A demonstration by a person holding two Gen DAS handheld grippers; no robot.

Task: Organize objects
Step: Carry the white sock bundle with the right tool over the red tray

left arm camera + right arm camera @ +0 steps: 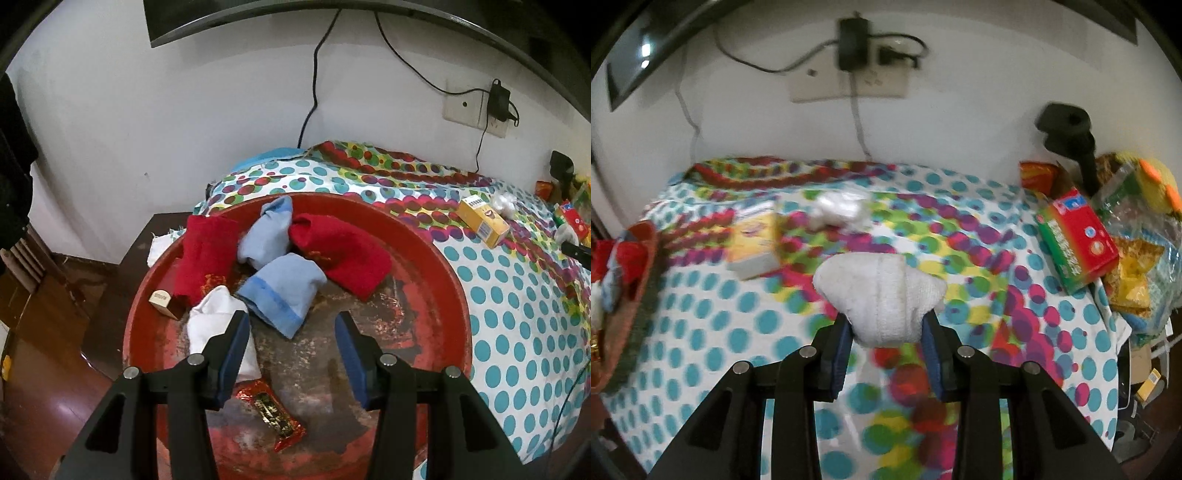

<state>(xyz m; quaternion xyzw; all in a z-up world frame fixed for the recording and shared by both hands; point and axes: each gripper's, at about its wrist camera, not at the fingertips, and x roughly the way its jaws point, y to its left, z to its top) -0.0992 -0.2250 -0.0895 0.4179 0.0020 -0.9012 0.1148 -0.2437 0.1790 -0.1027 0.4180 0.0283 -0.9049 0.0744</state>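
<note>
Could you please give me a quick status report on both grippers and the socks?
Left gripper open above the red tray, nothing held. Right gripper shut on a white sock over the dotted cloth. Path clear.

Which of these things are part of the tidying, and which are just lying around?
Part of the job:
white sock held in the right tool
socks in the red tray
left tool

Lying about:
yellow box
red-green box
charger
</note>
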